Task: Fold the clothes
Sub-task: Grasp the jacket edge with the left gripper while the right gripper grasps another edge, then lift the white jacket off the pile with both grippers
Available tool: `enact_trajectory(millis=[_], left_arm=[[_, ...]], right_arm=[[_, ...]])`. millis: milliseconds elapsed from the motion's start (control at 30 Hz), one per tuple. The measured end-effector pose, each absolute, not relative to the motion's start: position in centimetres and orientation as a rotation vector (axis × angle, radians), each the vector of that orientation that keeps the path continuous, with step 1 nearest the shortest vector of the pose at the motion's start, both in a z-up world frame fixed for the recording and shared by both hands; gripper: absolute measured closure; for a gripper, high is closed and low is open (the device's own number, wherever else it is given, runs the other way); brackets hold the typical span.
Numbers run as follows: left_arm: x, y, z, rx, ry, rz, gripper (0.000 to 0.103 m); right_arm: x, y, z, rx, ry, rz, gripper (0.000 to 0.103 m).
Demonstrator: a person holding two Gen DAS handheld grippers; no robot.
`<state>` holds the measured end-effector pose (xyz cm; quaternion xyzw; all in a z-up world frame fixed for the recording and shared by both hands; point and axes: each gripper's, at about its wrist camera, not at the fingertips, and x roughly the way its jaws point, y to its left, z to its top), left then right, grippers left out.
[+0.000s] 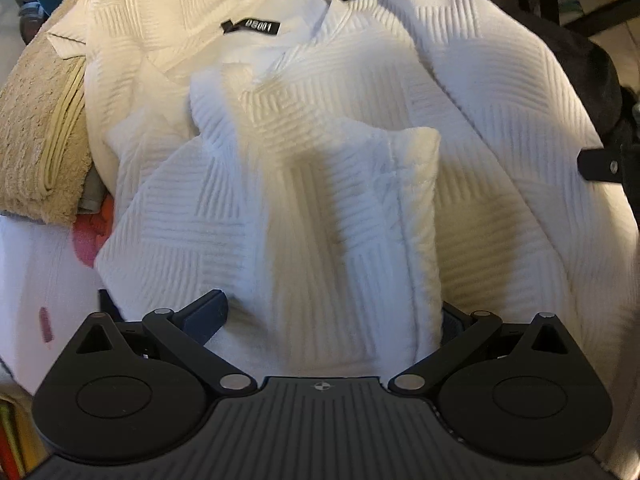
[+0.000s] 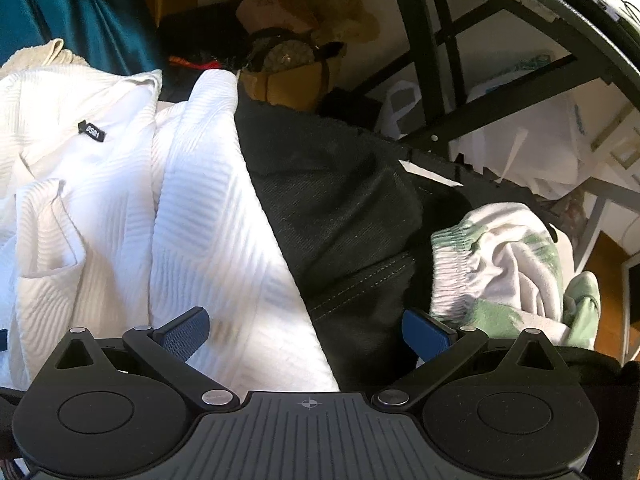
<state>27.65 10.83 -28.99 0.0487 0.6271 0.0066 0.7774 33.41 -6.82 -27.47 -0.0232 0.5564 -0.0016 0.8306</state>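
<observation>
The white textured garment (image 1: pixel 320 160) lies rumpled right under the left gripper (image 1: pixel 332 316), its raised-stripe fabric bunched up between the two spread fingers; whether the pads actually press on the cloth cannot be told, since the right finger is mostly hidden behind a fold. A small black neck label (image 1: pixel 251 26) sits at the collar, at the far side of the garment from the gripper. To the left of the garment, touching it, is a folded beige towel (image 1: pixel 36 128), with a bit of pink cloth (image 1: pixel 90 236) showing below it. In the right wrist view the right gripper (image 2: pixel 306 334) also stands wide apart, nothing pinched, its blue pads (image 2: pixel 424 334) hovering over the edge where the white garment meets a dark denim piece (image 2: pixel 340 208). Just beside the right finger lies a crumpled white and green garment (image 2: pixel 508 264), resting against the denim. Beyond the clothes stands a black metal frame (image 2: pixel 424 40), and a teal curtain (image 2: pixel 72 8) hangs at the far left
</observation>
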Motion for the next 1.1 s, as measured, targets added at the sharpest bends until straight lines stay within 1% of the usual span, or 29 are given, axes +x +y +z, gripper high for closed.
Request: enact_trajectory(millis=[33, 67, 100, 133, 167, 200, 233, 333, 467, 667, 700, 733, 767, 800, 833, 867, 900, 933, 1033, 1100], left_arm=[[27.6, 11.2, -28.5, 0.101, 1.363, 0.023, 0.018], [27.6, 11.7, -28.0, 0.088, 1.368, 0.032, 0.023], [27.4, 12.4, -27.4, 0.051, 1.370, 0.036, 0.034], [27.3, 13.1, -26.9, 0.007, 1.368, 0.038, 0.050], [27.0, 14.0, -26.3, -0.049, 1.362, 0.039, 0.060], [26.7, 15.0, -25.8, -0.109, 1.355, 0.045, 0.081], [26.4, 15.8, -25.5, -0.152, 1.348, 0.057, 0.090], [25.7, 17.3, -24.1, -0.203, 1.317, 0.103, 0.093], [24.1, 19.1, -22.4, -0.228, 1.282, 0.142, 0.094], [21.0, 22.6, -23.8, -0.267, 1.338, 0.262, 0.095], [20.6, 23.0, -23.9, -0.271, 1.343, 0.273, 0.095], [20.3, 23.4, -24.0, -0.273, 1.345, 0.282, 0.095], [20.3, 23.4, -23.8, -0.270, 1.342, 0.284, 0.095], [20.3, 23.5, -23.5, -0.267, 1.337, 0.284, 0.095], [20.3, 23.5, -23.2, -0.263, 1.328, 0.279, 0.095], [20.4, 23.5, -22.8, -0.260, 1.317, 0.269, 0.096], [20.4, 23.5, -22.4, -0.258, 1.306, 0.258, 0.096], [20.4, 23.5, -22.0, -0.256, 1.295, 0.246, 0.096], [21.1, 23.8, -20.8, -0.257, 1.275, 0.221, 0.096], [21.5, 24.3, -20.2, -0.257, 1.268, 0.221, 0.096]], right_arm=[[33.3, -6.8, -27.3, -0.050, 1.174, 0.002, 0.001], [33.3, -6.7, -27.0, -0.051, 1.170, 0.010, 0.001], [33.3, -6.6, -26.8, -0.050, 1.165, 0.018, 0.001], [33.3, -6.6, -26.5, -0.048, 1.159, 0.028, 0.001], [33.3, -6.5, -26.2, -0.046, 1.151, 0.041, 0.001], [33.3, -6.4, -25.9, -0.047, 1.137, 0.058, 0.001], [33.3, -6.1, -25.6, -0.053, 1.117, 0.085, 0.001], [33.5, -4.7, -24.9, -0.113, 1.065, 0.179, 0.001], [34.9, -2.7, -24.8, -0.155, 1.043, 0.223, 0.001], [39.7, -0.7, -26.4, -0.201, 1.001, 0.154, 0.001], [40.4, -0.5, -26.8, -0.203, 1.010, 0.155, 0.004], [41.0, -0.3, -27.2, -0.202, 1.022, 0.164, 0.030], [41.5, -0.1, -27.6, -0.202, 1.033, 0.172, 0.062], [42.0, 0.2, -27.9, -0.207, 1.050, 0.176, 0.066], [42.1, 0.2, -27.9, -0.196, 1.054, 0.175, 0.067], [42.1, 0.2, -27.7, -0.178, 1.051, 0.174, 0.081], [42.0, 0.0, -27.4, -0.149, 1.052, 0.180, 0.089], [41.9, -0.3, -27.0, -0.110, 1.059, 0.186, 0.094], [40.5, -1.9, -24.7, 0.014, 1.039, 0.220, 0.098], [38.9, -3.2, -22.6, 0.082, 1.015, 0.244, 0.099]])
